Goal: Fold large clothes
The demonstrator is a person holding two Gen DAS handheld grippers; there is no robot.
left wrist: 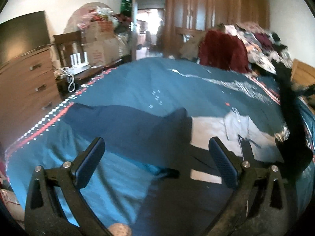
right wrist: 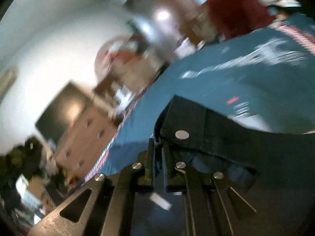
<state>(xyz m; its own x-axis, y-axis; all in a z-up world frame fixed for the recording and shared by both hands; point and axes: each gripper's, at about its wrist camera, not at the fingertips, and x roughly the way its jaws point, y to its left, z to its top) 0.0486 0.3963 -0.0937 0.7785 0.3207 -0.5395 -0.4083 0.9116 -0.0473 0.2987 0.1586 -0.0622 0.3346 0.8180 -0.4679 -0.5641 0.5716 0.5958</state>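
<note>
Working over bed (left wrist: 137,82) in cluttered bedroom: right gripper (right wrist: 157,155) pinching edge of dark trousers (right wrist: 226,129), lifting them above bedspread; left gripper (left wrist: 157,157) hovering wide apart, holding nothing. Risking cloth slipping free or bunching, given single-corner hold.

— How is the left tool (left wrist: 156,158) standing?

— Its two fingers (left wrist: 89,162) are spread wide with nothing between them, pointing forward and a little downward. Something rounded and pale shows at the bottom edge, perhaps a knuckle, but the view is too blurred to be sure.

— And the right tool (right wrist: 157,160)?

— Its fingers are drawn close together, pinching a fold of dark cloth (right wrist: 196,122). The whole tool is rolled well to one side.
</note>
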